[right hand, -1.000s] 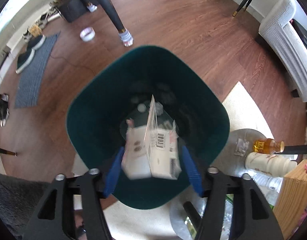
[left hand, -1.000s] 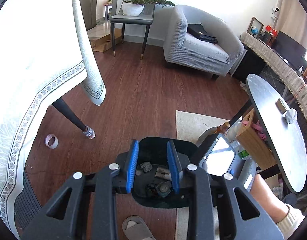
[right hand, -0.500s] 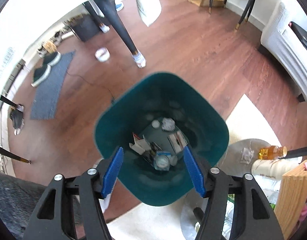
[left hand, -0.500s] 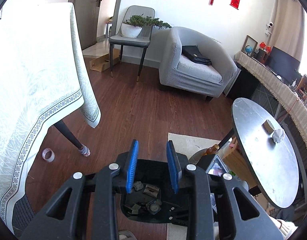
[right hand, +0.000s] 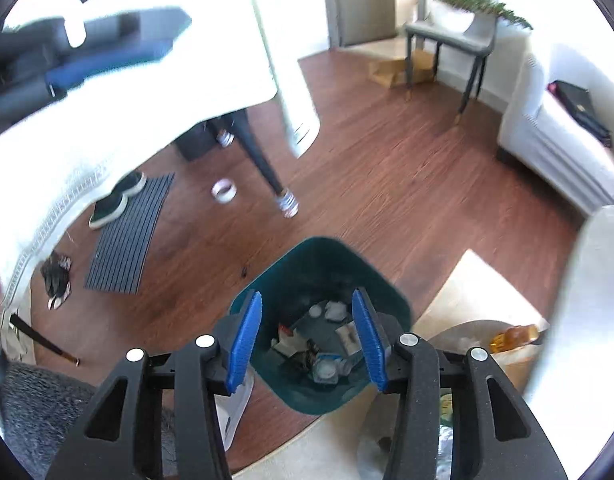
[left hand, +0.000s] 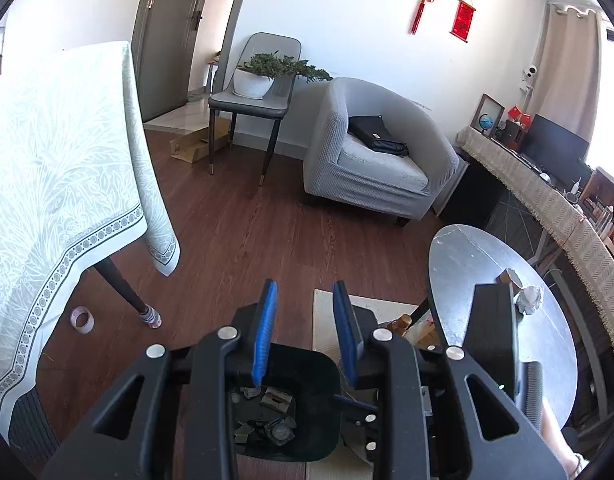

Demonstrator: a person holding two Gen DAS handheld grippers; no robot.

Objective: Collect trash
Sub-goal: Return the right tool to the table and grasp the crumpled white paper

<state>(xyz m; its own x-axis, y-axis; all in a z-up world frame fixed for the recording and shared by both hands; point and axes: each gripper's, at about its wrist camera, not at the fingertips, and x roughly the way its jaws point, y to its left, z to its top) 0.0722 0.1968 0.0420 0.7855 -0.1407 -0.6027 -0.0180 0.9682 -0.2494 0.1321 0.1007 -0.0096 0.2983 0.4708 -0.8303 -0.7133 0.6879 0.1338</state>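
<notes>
Open wood floor (left hand: 243, 232) runs from the near bin to the far armchair (left hand: 379, 168) and the grey chair (left hand: 253, 100) carrying a potted plant. On the left, a tablecloth (left hand: 59, 168) hangs over the table edge, its corner drooping beside a dark table leg (left hand: 123, 292); a tape roll (left hand: 82, 319) lies on the floor near that leg. On the right, a round metal table (left hand: 483, 272) stands close to the bin, with a crumpled white wad (left hand: 529, 299) near its far right edge. A pale rug (right hand: 479, 292) borders the bin's right side.

The teal trash bin (right hand: 291, 264) stands on the floor below both grippers. It holds mixed litter (right hand: 327, 340): white cartons, crumpled paper and round lids; individual items are hard to identify through the blur.

The left gripper (left hand: 305, 336) is held above the bin with a narrow gap between its blue pads and nothing in it. The right gripper (right hand: 305, 340) is above the bin too, jaws closing, with nothing between them.
</notes>
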